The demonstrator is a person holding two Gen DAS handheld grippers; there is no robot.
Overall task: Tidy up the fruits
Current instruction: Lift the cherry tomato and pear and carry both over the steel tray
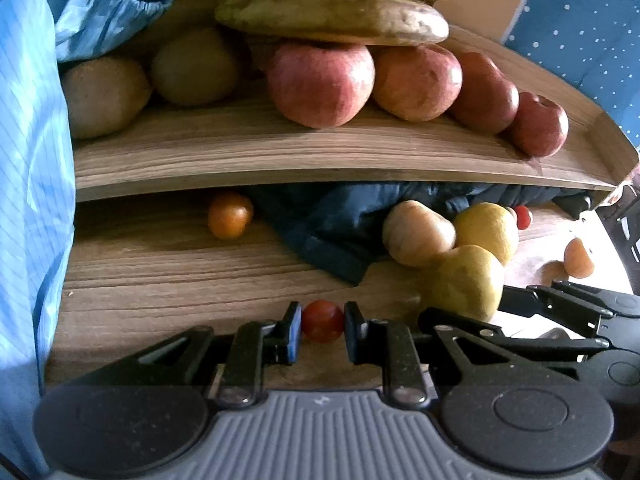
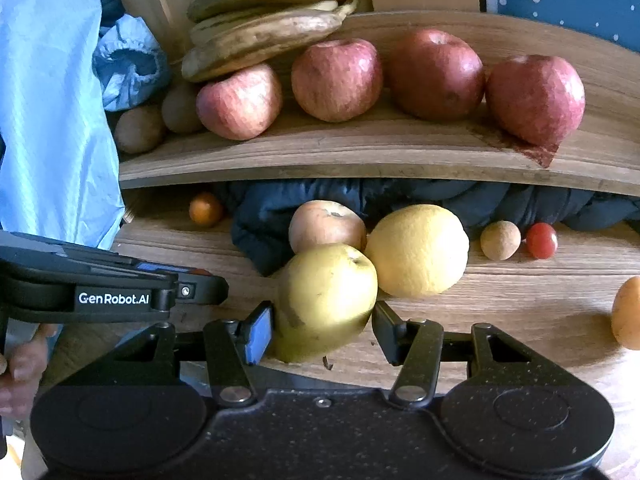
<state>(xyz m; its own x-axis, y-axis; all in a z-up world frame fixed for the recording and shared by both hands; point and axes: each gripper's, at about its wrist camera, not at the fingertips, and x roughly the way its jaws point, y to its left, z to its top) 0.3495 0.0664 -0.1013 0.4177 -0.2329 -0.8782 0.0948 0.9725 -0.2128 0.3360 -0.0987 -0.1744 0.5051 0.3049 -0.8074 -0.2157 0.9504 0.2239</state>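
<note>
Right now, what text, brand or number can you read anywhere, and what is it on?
"GenRobot.AI": white print on the side of the left gripper, seen from the right wrist.
A small embossed mark on the left gripper's grey base: too small to read.
Nothing else bears text.

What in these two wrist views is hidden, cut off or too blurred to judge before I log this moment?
- Bananas: top cut off by the left wrist frame edge; count unclear.
- Dark cloth: runs back under the upper shelf; extent hidden.
- Orange fruit: cut by the right wrist frame edge.
- Yellow-green apple: underside hidden behind the right gripper; whether it is lifted is unclear.
- Cherry tomato in the left gripper: same doubt.
</note>
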